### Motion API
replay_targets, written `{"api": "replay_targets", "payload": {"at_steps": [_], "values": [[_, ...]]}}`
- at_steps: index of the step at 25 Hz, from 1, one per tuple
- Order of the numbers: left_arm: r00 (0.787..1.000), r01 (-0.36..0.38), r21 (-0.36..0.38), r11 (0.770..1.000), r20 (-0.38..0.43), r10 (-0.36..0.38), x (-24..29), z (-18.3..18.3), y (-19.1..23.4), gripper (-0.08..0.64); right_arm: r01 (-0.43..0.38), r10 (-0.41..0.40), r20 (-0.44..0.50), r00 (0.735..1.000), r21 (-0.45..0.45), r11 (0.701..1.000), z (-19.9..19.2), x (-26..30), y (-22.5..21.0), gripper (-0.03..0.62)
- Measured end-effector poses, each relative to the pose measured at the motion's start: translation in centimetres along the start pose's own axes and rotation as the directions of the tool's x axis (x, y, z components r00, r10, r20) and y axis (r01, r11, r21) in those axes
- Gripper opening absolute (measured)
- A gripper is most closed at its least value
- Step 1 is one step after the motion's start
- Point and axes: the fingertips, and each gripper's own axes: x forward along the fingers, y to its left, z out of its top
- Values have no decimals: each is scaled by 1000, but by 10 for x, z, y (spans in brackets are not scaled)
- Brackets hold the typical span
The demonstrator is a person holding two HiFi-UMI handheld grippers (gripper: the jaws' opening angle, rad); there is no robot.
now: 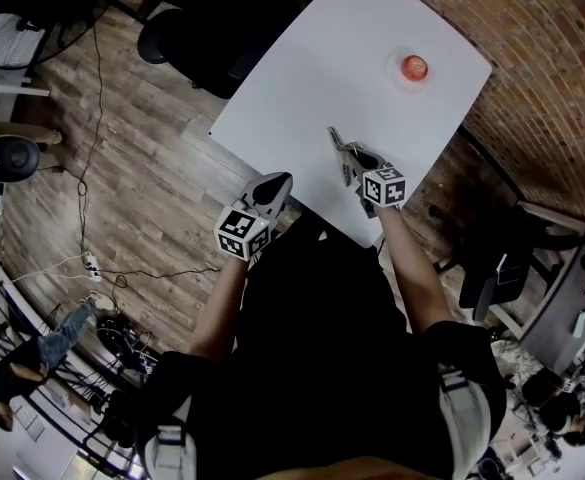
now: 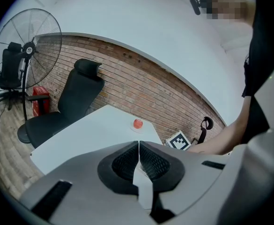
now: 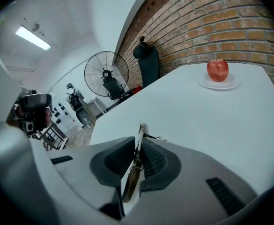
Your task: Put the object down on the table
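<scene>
A thin flat metal utensil (image 3: 136, 161), seemingly a knife, stands on edge between the pads of my right gripper (image 3: 139, 144), which is shut on it. In the head view its tip (image 1: 335, 135) sticks out past the right gripper (image 1: 350, 158), low over the near part of the white table (image 1: 352, 48). My left gripper (image 1: 275, 183) hovers by the table's near edge, shut with nothing in it, its pads meeting (image 2: 139, 149). A red apple (image 1: 413, 67) on a small white plate sits at the table's far end, well beyond both grippers.
A black office chair (image 1: 187, 38) stands at the table's far left side. A pedestal fan (image 2: 26, 48) is behind it. A brick wall (image 1: 552, 58) runs along the right. Cables cross the wooden floor (image 1: 122, 188), and another person (image 1: 32, 358) is at lower left.
</scene>
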Motion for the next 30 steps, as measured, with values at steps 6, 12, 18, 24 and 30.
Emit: {"api": "replay_targets", "payload": {"at_steps": [6,12,18,24,30], "values": [[1000,9,8,1000,-1,-9,3,2,-1,23,33,-33,-13,999,-32,999,0,3,-4,41],[1000,13,19,1000,-4,-13,4,4,-2,23,69,-69,-11,998,-61,996,0,3,-4,52],[1000,18,26,1000,-8,-18,5,4,-4,23,118,-120,-18,993,-80,990,-2,2,-10,84],[1000,19,45,999,1,-19,2,10,-13,23,138,-140,-19,990,-75,988,-7,-2,-19,97],[1000,22,61,998,-11,-21,0,10,-20,23,139,-139,-9,990,-19,990,-11,-4,-25,117]]}}
